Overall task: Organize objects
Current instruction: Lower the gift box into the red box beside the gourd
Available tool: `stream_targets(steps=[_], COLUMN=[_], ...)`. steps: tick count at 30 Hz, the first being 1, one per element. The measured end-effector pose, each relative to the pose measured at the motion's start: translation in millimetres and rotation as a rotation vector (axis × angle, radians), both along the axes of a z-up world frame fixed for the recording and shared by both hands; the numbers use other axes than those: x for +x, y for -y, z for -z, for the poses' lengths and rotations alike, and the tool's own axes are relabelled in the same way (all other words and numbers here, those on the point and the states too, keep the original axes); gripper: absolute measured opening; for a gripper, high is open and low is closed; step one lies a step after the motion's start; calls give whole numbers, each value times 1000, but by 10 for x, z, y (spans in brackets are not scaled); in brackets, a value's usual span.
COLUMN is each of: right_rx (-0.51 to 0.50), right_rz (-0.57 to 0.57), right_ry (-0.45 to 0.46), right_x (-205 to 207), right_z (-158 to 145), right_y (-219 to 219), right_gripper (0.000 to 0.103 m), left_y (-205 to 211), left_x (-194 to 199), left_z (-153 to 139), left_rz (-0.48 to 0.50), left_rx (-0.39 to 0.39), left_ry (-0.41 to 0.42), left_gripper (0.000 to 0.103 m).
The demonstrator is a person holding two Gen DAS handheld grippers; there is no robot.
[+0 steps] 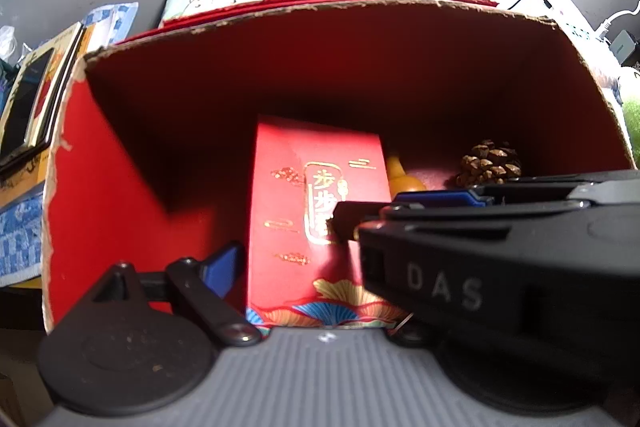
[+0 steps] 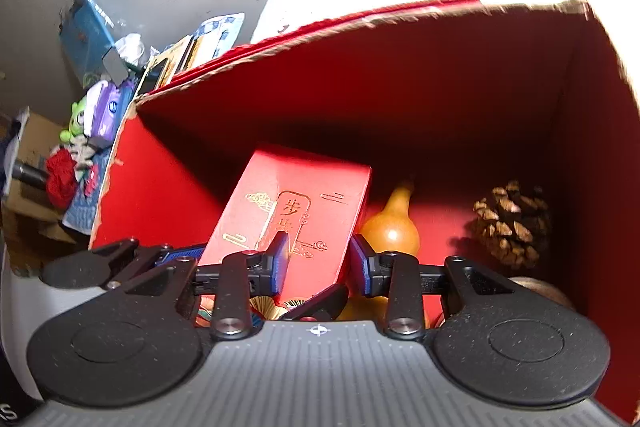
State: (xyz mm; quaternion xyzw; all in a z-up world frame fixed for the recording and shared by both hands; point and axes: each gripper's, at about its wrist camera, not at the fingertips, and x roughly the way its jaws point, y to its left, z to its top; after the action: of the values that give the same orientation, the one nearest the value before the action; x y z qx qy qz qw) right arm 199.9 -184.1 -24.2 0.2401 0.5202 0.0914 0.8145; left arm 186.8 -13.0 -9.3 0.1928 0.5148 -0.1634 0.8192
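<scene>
Red envelopes (image 2: 296, 223) stand as a pack inside the red cardboard box (image 2: 460, 75), centre of the frame, leaning toward the upper right against a yellow gourd (image 2: 394, 227). In the right wrist view we see the right gripper (image 2: 320, 261) with its jaws narrow and its blue pads (image 2: 282, 259) at the pack's lower part; one pad lies on the face, and we cannot tell whether the other touches the edge, so we cannot tell if it holds. The left gripper (image 1: 280, 243) looks wide, though its right finger is hidden behind the other tool. We judge the main risk is the pack sliding sideways and knocking the gourd (it looks tippy) toward the pine cone (image 2: 510, 227) at lower right. Both tools crowd the box, so they could collide.
</scene>
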Motion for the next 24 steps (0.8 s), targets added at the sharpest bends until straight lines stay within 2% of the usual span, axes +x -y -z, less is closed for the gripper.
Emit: stream_targets(steps=[10, 15, 24], right_rx=[-17, -30, -23], right_rz=[14, 23, 24], right_ry=[1, 13, 21], right_x=[-48, -69, -78], right_z=[-30, -42, -44], right_y=[-14, -40, -34], right_gripper=[33, 33, 33], left_y=[-15, -19, -8], left_x=[22, 65, 70], left_z=[16, 43, 71], left_rz=[5, 13, 10], left_rx=[6, 3, 27], left_ry=[10, -23, -2], left_gripper=[88, 88, 88])
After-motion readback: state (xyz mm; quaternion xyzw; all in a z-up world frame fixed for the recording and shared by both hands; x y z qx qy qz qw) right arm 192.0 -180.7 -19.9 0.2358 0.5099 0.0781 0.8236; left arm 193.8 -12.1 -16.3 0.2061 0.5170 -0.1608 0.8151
